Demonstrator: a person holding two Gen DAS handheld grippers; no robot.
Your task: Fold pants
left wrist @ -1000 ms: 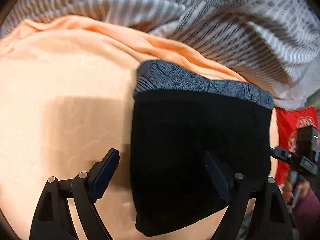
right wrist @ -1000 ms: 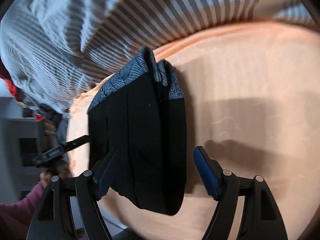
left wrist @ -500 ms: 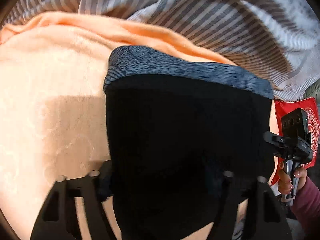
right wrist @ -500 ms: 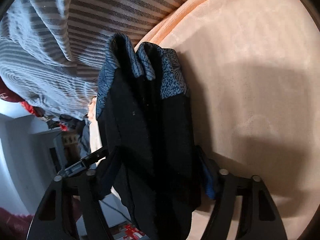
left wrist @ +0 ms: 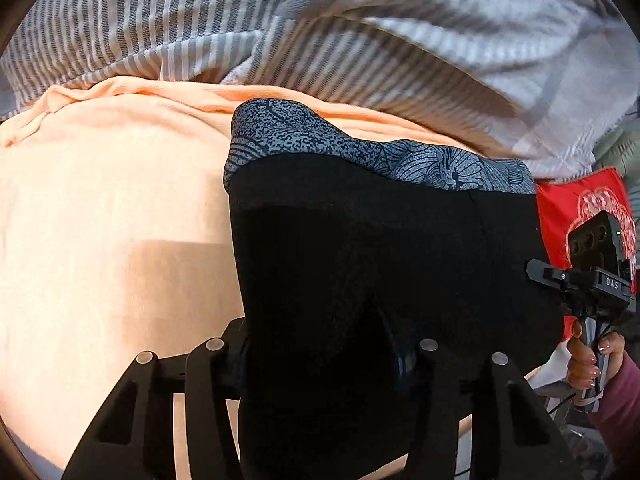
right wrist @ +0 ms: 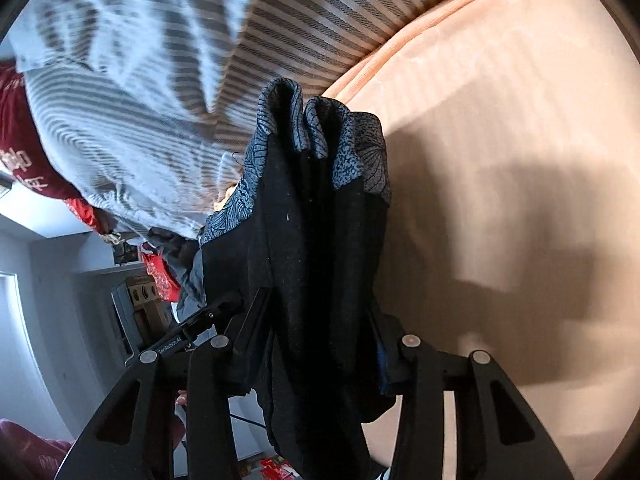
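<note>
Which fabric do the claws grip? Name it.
The black pants with the blue patterned waistband, clamped by both claws; the peach sheet and striped blanket lie untouched.

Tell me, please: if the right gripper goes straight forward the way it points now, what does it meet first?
The right gripper is already shut on the black pants. Beyond them, probably the striped blanket next, though depth is unclear.

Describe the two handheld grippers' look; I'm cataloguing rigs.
Both the left gripper and right gripper are matte black, with slotted linkage arms, silver pivot rivets and blue finger pads. The hand shows pale polished nails and a maroon sleeve.
</note>
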